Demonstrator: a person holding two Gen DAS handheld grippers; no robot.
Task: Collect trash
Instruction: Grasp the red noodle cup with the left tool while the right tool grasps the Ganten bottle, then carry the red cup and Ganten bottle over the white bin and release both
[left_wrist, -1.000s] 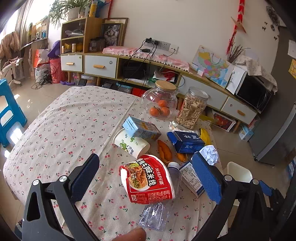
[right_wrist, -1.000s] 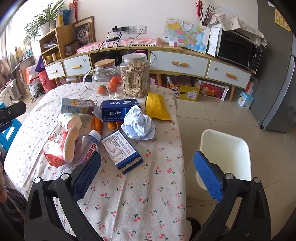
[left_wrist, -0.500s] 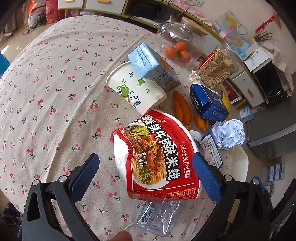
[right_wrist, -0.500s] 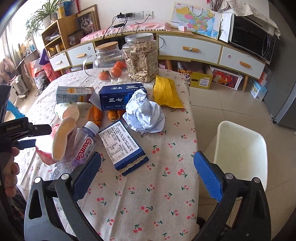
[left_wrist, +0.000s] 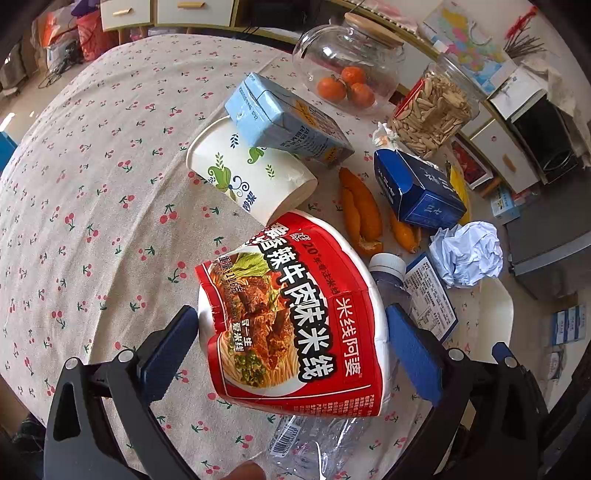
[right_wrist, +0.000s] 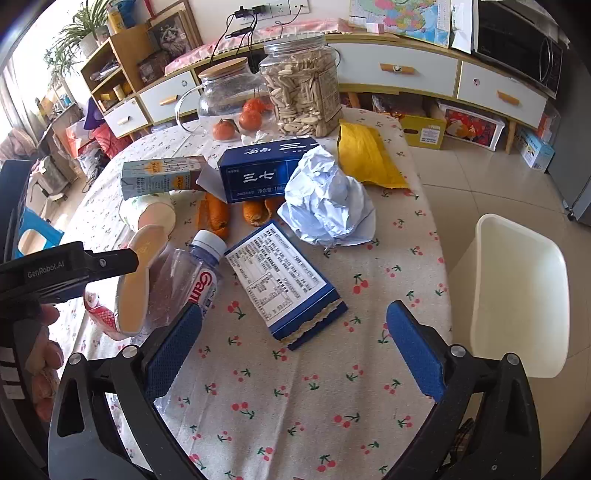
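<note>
Red noodle bowl (left_wrist: 295, 317) is lying on its side on the worktop (left_wrist: 92, 192), sitting between my wide-open left gripper (left_wrist: 291, 332) pads. Light, thin-walled, crushable: I'm judging a gentle squeeze across the rim. Right gripper (right_wrist: 295, 343) is hovering wide, empty.

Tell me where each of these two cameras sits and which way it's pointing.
Left wrist view: on the left tongs, looking down along the open blue pads straddling the red noodle bowl; a fingertip shows at the bottom edge.
Right wrist view: on the right tongs, open above the tablecloth, facing the cabinet, with the white bin to the right; the left tongs and the person's hand show at left.
Shared: the noodle bowl, plastic bottle, crumpled paper, blue box and seed jar.
</note>
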